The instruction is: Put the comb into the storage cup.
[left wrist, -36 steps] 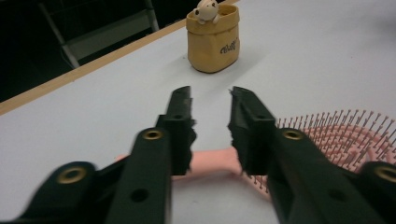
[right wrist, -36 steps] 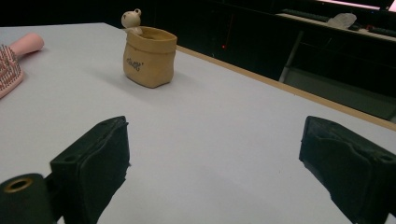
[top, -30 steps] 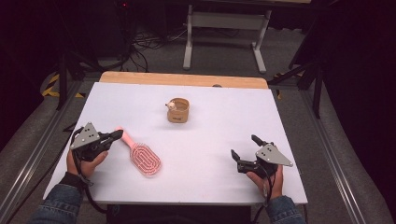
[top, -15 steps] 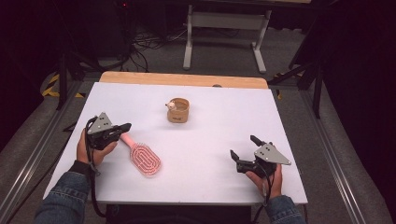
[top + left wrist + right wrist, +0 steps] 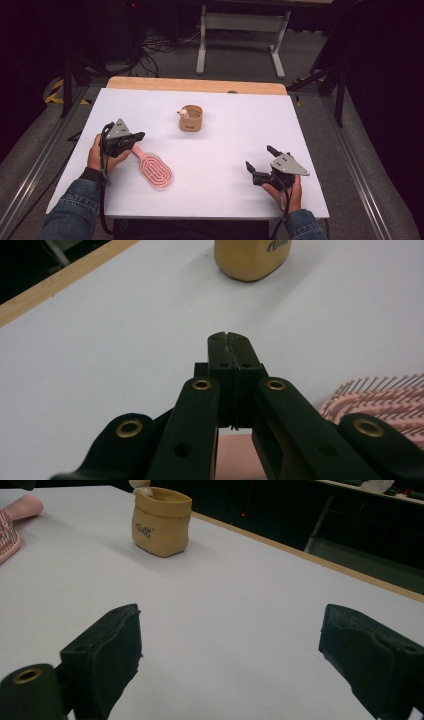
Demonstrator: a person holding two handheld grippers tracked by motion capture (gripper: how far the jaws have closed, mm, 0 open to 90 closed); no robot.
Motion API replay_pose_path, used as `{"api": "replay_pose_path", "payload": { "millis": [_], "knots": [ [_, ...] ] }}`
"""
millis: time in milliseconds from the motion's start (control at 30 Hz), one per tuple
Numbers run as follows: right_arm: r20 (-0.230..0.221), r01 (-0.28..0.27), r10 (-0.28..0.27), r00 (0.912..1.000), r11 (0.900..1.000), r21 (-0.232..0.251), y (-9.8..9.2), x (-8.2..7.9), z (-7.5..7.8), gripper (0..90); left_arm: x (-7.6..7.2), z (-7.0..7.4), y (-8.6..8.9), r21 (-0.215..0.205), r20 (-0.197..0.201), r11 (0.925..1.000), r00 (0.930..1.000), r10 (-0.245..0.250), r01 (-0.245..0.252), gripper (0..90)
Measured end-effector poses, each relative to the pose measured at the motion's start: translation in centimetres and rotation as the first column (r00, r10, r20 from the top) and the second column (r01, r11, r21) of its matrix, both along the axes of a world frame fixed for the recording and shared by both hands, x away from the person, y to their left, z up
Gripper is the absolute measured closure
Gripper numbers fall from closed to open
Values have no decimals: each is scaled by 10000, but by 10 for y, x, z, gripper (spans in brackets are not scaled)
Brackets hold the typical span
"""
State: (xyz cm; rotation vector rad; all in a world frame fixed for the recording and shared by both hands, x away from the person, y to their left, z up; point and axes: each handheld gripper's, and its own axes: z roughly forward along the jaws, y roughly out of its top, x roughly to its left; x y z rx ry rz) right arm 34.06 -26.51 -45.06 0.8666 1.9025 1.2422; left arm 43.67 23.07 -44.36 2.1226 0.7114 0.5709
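The left gripper (image 5: 131, 138) is positioned over the handle end of the pink hairbrush (image 5: 152, 170), with its fingers (image 5: 232, 352) pressed together and nothing between them. In the left gripper view, the brush bristles (image 5: 387, 400) appear low at the right, beside the closed fingers. The hairbrush lies flat on the white worktop (image 5: 235, 150), at its near left, head toward the person. The right gripper (image 5: 260, 165) rests near the worktop's front right, well apart from the brush, its fingers (image 5: 107, 660) spread wide with only bare worktop between them. A small tan pouch (image 5: 191, 118) stands upright near the worktop's centre, beyond both grippers.
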Motion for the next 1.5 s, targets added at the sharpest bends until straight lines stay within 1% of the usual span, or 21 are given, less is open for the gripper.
{"api": "replay_pose_path", "payload": {
  "millis": [33, 100, 133, 167, 267, 300, 367, 400, 500, 533, 567, 600, 767, 833, 867, 933, 1000, 1167, 1300, 1367, 1500],
  "knots": [
    [-6, -1, 1, 10000, 10000, -14, 0, 0, 0, 107, 1, -1, 0, 96, -18, 9999, 10000, 75, -74, 900],
    [-18, -12, 12, 10000, 10000, -45, 0, 0, 0, 108, 4, -4, 0, 215, -192, 9994, 9994, 271, -267, 900],
    [-28, -8, 8, 10000, 10000, -64, 1, 0, 0, 109, 5, -6, 0, 474, -255, 9982, 9990, 371, -358, 900],
    [-80, 6, -7, 10000, 10000, -94, 1, 0, -1, 112, 5, -7, -1, 510, -299, 9980, 9988, 399, -383, 900],
    [-120, -13, 11, 9999, 9999, -159, 2, 0, -1, 114, 8, -8, -3, 1031, -300, 9935, 9983, 507, -474, 900],
    [-135, -23, 21, 9999, 9999, -170, 3, 0, -2, 115, 9, -9, -4, 1138, -405, 9924, 9979, 514, -465, 900],
    [-181, -57, 51, 9998, 9994, -337, 4, 1, -3, 115, 11, -12, -5, 1489, -482, 9871, 9966, 667, -589, 900],
    [-211, -69, 61, 9998, 9993, -363, 4, 1, -3, 116, 12, -13, -4, 1460, -554, 9875, 9962, 677, -590, 900],
    [-247, -81, 71, 9997, 9992, -396, 5, 2, -3, 117, 14, -16, -3, 1534, -591, 9857, 9951, 798, -699, 900],
    [-249, -89, 80, 9997, 9992, -387, 5, 2, -3, 118, 15, -17, -3, 1630, -722, 9842, 9940, 819, -693, 900],
    [-249, -89, 80, 9997, 9992, -387, 5, 2, -3, 118, 17, -19, -4, 1670, -743, 9837, 9940, 804, -671, 900],
    [-258, -91, 81, 9996, 9992, -387, 5, 2, -3, 119, 18, -21, -5, 1817, -880, 9812, 9927, 827, -657, 900],
    [-315, -106, 92, 9995, 9989, -460, 6, 2, -4, 120, 18, -22, -5, 1803, -904, 9813, 9922, 854, -680, 900],
    [-350, -111, 94, 9993, 9988, -482, 6, 3, -5, 120, 19, -22, -4, 2027, -892, 9756, 9905, 1046, -848, 900],
    [-348, -113, 96, 9993, 9987, -493, 6, 3, -5, 121, 19, -23, -4, 1975, -966, 9768, 9899, 1040, -833, 900],
    [-385, -107, 88, 9992, 9988, -479, 6, 3, -5, 121, 18, -23, -3, 1975, -991, 9764, 9892, 1083, -872, 900],
    [-411, -128, 108, 9991, 9987, -495, 5, 3, -5, 122, 17, -22, -3, 2108, -985, 9732, 9885, 1149, -921, 900],
    [-479, -106, 84, 9988, 9988, -471, 4, 4, -5, 123, 14, -21, 6, 2073, -1280, 9743, 9849, 1168, -886, 900],
    [-465, -85, 64, 9989, 9990, -442, 3, 4, -5, 125, 6, -22, 15, 1969, -1320, 9764, 9844, 1165, -891, 900],
    [-478, -78, 58, 9988, 9991, -405, 2, 4, -4, 126, 4, -21, 18, 2002, -1368, 9763, 9844, 1105, -817, 900],
    [-545, -43, 21, 9985, 9992, -394, 1, 5, -5, 128, -13, -22, 36, 1987, -1519, 9752, 9799, 1290, -976, 900]
  ]
}}
